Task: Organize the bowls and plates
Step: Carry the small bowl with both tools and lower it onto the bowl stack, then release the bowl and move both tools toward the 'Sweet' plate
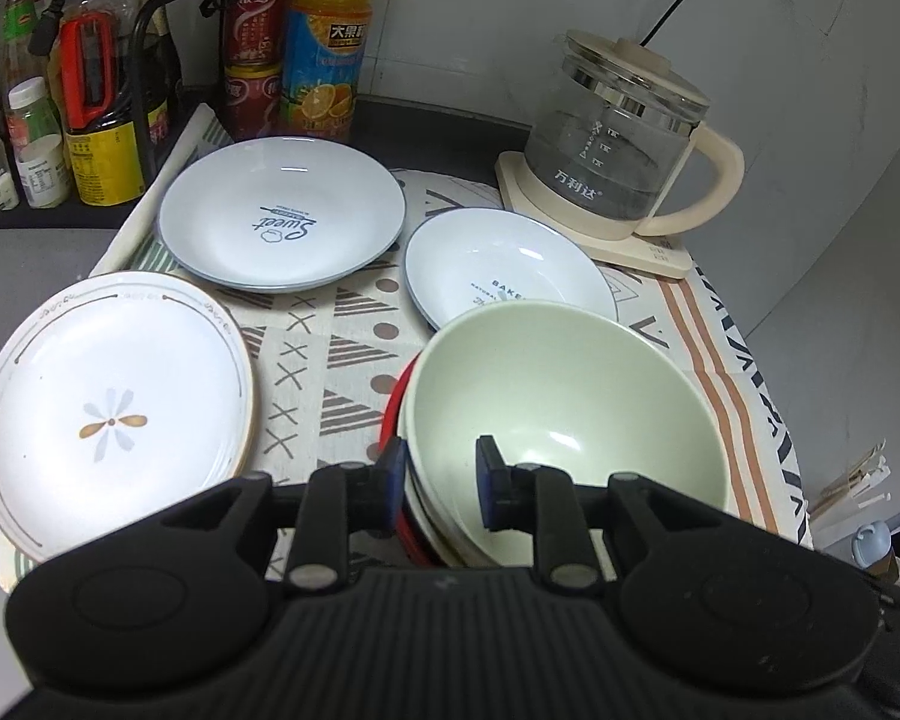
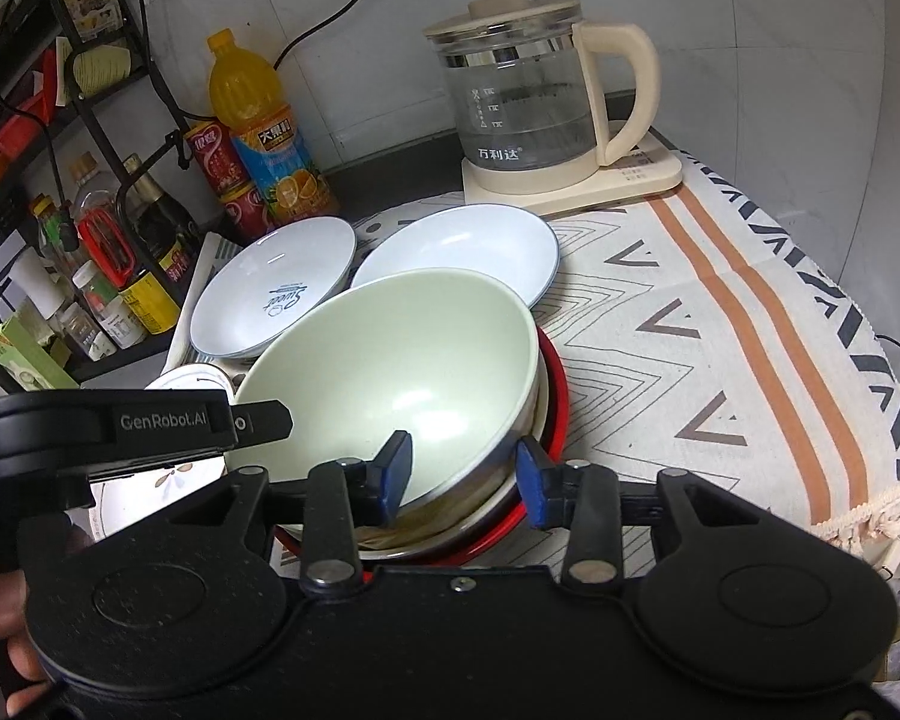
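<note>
A pale green ceramic bowl (image 1: 561, 414) tops a bowl stack on the patterned table. Left tongs (image 1: 441, 483) straddle its near-left rim, right tongs (image 2: 465, 477) its near-right rim; both released, pads not pressing.

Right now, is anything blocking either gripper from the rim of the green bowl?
Nothing visible does. The left gripper and right gripper each straddle the green bowl rim, one pad inside, one outside, with gaps showing. The bowl is nested atop a stack that includes a red bowl.

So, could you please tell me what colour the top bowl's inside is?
Pale green, clearest in right wrist view.
</note>
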`<action>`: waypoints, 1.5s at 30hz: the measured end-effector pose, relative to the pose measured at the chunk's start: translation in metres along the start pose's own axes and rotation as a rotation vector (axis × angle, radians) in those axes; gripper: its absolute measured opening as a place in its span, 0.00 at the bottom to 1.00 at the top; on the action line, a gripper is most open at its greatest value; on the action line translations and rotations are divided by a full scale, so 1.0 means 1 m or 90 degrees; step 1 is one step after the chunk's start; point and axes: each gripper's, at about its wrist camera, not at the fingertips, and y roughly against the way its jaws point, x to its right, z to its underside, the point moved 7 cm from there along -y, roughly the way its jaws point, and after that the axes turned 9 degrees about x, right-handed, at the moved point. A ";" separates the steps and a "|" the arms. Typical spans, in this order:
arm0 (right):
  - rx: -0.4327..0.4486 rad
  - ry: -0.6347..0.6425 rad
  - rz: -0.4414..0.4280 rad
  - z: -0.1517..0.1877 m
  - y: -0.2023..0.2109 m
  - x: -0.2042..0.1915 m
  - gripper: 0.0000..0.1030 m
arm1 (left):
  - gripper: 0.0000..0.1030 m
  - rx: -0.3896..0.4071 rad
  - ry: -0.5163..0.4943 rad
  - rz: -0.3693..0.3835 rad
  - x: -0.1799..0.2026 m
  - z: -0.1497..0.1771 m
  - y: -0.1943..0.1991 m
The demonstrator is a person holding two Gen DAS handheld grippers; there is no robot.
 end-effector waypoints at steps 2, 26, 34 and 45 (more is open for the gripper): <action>0.007 0.007 0.003 -0.002 0.002 0.000 0.48 | 0.30 0.005 -0.003 -0.009 -0.001 -0.003 0.001; 0.024 0.021 -0.025 0.019 0.047 -0.024 0.63 | 0.79 0.032 0.045 -0.085 -0.056 0.019 0.066; 0.044 0.072 -0.076 0.015 0.060 -0.058 0.83 | 0.79 0.047 0.068 -0.120 -0.085 0.021 0.092; 0.044 0.143 -0.139 0.005 0.047 -0.113 0.92 | 0.81 0.061 0.139 -0.158 -0.141 0.017 0.104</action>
